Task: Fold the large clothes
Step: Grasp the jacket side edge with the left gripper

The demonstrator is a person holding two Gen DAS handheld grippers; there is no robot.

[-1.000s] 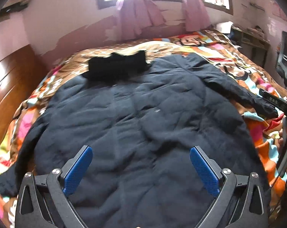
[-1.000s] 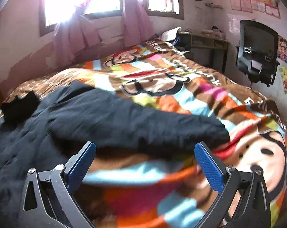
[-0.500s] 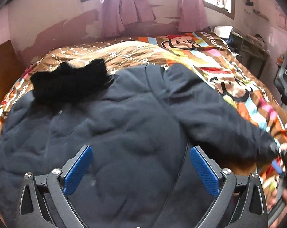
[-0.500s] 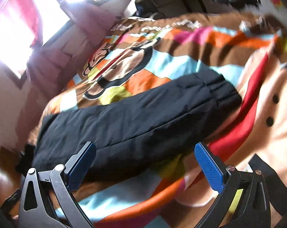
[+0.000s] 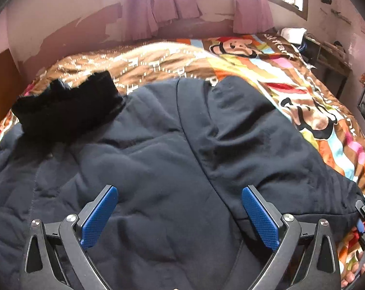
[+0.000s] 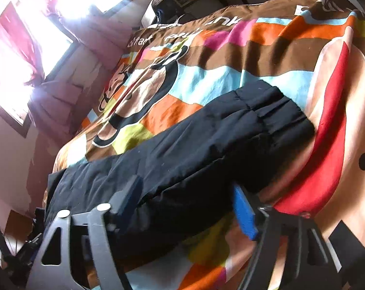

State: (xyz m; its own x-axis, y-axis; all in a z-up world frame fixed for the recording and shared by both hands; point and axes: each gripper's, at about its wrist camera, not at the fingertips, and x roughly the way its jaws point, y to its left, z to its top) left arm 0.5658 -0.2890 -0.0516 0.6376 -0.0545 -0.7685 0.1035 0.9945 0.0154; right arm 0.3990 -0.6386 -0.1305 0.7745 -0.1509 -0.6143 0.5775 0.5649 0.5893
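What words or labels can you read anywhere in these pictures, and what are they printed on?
"Paul Frank", white script on the brown band of the blanket; read with some guessing, part is blurred.
White letter pattern on the blanket's brown part: too blurred to read.
Jacket and its sleeve: no label or text visible.
Wall posters: out of view or too small to read.

Daylight is pouring in through the windows [image 6: 37, 36] behind the curtains [image 5: 158, 2], blowing out to pure white in the right wrist view and flaring pink over the wall nearby. The dark jacket [image 5: 170, 149] is swallowing detail, its folds barely reading. The left wrist view is staying fairly sharp; the right one is smearing, with the right gripper [image 6: 187, 200] fingers blurring. Both views are bowing at the edges, black vignette filling the corners.
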